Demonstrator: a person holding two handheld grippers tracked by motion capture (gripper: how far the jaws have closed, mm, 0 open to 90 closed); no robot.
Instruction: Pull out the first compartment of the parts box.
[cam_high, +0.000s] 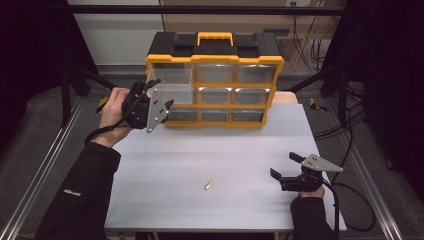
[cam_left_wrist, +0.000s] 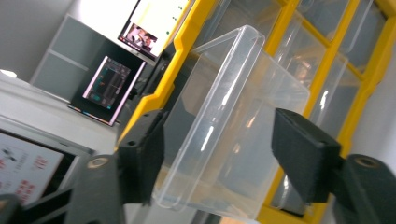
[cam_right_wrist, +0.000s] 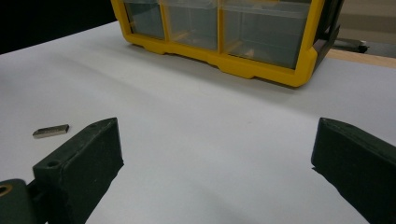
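Black left gripper (cam_left_wrist: 219, 158) is standing spread around the pulled-out clear drawer (cam_left_wrist: 233, 126): light, slippery plastic, best pinched at its front rim.

A small flat metal bar (cam_high: 209, 184) is seen lying alone on the white table (cam_high: 200, 150), well in front of everything else. Beyond the table's far edge a strip of wood (cam_high: 285, 97) is exposed. Loose black cables (cam_high: 350, 135) are draped over the grey floor to the right. Two lit screens (cam_left_wrist: 105, 84) (their contents too blurred to be read) are glimpsed in the background.
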